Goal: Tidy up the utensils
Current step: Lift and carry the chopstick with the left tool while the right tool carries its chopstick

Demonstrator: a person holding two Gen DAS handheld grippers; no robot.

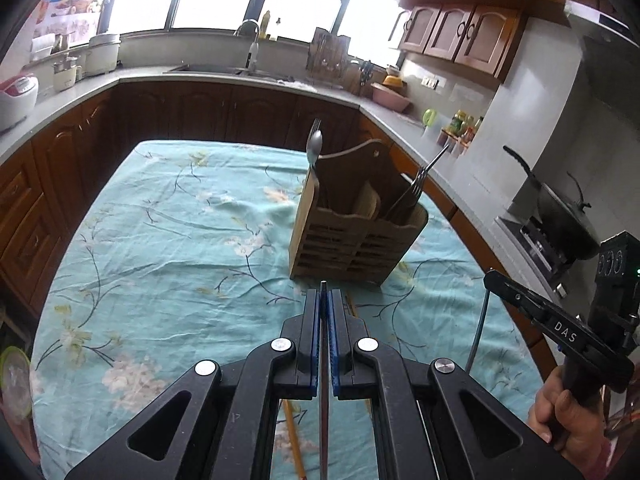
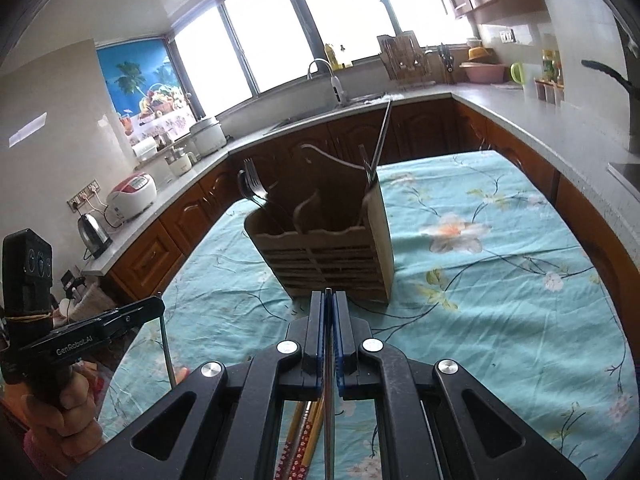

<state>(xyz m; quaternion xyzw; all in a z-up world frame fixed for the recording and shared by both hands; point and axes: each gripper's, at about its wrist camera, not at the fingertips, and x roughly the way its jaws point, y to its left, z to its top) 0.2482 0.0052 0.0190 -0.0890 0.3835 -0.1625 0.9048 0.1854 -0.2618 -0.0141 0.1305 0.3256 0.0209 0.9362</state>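
Note:
A wooden utensil holder [image 1: 352,236] [image 2: 320,248] stands on the table with the floral teal cloth [image 1: 160,240], just beyond both grippers. A spoon and a fork [image 1: 314,140] stick out of one end compartment, and more forks [image 1: 416,188] lean in the other. My left gripper [image 1: 323,294] is shut on a thin metal stick [image 1: 323,400] that runs back between its pads. My right gripper [image 2: 328,296] is likewise shut on a thin metal stick [image 2: 328,420]. Each gripper also shows in the other's view, raised above the table with its stick hanging down [image 1: 478,332] [image 2: 168,352]. Patterned wooden chopsticks [image 2: 304,440] lie on the cloth beneath the grippers.
Dark wood cabinets and a grey counter [image 1: 100,88] wrap around the table. There is a sink with a faucet [image 2: 320,68] at the back, a wok on a stove [image 1: 560,216] at the right, and a rice cooker [image 2: 134,192] and a kettle [image 2: 94,234] at the left. A hand [image 1: 560,412] holds the right gripper's handle.

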